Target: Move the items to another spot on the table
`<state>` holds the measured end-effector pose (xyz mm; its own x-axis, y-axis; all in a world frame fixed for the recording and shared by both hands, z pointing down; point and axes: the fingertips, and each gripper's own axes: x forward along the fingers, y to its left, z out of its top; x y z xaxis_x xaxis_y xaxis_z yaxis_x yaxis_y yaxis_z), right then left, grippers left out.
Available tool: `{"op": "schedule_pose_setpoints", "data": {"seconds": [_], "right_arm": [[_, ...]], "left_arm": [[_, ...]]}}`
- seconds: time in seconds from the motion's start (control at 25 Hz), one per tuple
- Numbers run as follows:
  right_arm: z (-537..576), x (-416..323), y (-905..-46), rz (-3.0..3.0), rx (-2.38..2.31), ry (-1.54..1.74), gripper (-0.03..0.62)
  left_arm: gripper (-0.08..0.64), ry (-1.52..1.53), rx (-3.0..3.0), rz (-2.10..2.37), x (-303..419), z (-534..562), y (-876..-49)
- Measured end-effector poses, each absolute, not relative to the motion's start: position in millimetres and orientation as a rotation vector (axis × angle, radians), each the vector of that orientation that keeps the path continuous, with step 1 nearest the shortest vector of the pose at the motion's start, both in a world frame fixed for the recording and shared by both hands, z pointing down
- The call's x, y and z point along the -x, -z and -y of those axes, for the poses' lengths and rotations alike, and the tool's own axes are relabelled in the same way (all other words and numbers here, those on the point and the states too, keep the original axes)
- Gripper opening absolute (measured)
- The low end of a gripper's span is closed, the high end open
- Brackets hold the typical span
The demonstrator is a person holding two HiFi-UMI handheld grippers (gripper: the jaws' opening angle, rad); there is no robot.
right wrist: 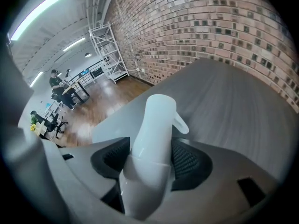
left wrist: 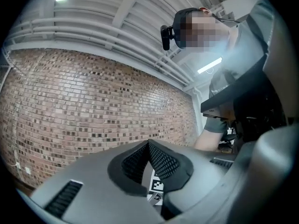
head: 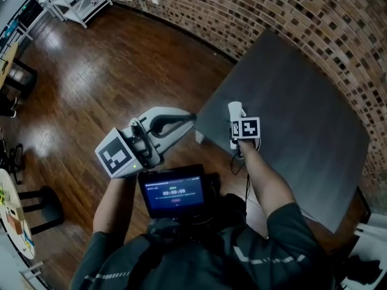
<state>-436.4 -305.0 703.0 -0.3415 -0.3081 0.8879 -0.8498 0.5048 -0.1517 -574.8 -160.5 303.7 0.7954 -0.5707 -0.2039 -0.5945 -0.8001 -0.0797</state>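
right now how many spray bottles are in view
1. The white spray bottle is gripped in the right gripper, by the near corner of the grey table. No other shows anywhere on the table.

Ceiling strip lights (right wrist: 37, 10), glare on wood floor (head: 81, 71), fisheye-darkened corners.

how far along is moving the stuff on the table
Done: nothing placed yet. In hand: the right gripper is clamped on a white spray bottle at the table's near corner; the left gripper is shut, empty, beside the table. Left: setting the bottle down at another spot.
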Motion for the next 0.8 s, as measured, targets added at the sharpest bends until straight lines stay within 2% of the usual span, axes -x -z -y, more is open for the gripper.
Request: {"op": "schedule_pose_setpoints", "data": {"seconds": [0.48, 0.6, 0.8], "right_arm": [[304.7, 437.1, -714.1, 1.868, -0.941, -0.815, 0.293], [301.8, 433.6, -711.8, 1.891, -0.924, -0.807, 0.377], [302.7, 417.7, -681.1, 1.966, -0.955, -0.758, 0.377]], "left_arm": [[-0.006, -0.285, 2.896, -0.892, 578.2, 178.7, -319.2], [-0.006, -0.278, 2.902, -0.873, 571.6, 177.9, -319.7], [-0.006, -0.330, 2.893, -0.892, 563.4, 175.7, -307.1]]}}
